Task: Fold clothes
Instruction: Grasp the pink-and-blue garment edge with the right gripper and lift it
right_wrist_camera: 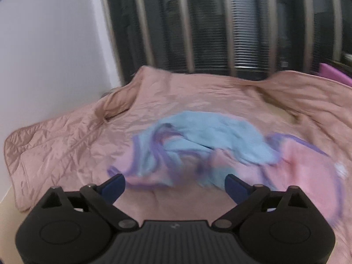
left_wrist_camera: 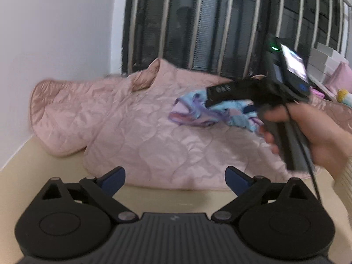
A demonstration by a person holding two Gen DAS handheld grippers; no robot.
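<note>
Across the pink quilt (right_wrist_camera: 66,136) lay a limp blue-and-pink garment (right_wrist_camera: 198,136), best pinched at a hem, both grippers (left_wrist_camera: 175,177) (right_wrist_camera: 175,181) spread empty.

Each gripper has a black ribbed base with a small pale mark, two round black discs with grey screws at the link joints, and black arms ending in blue fingers (left_wrist_camera: 114,177). The right gripper (left_wrist_camera: 228,104) seen from the left one carries a small lit screen (left_wrist_camera: 293,65), a green light and a black cable (left_wrist_camera: 308,160). The hand (left_wrist_camera: 316,136) on its grey handle wears a cream knitted cuff (left_wrist_camera: 346,178)
</note>
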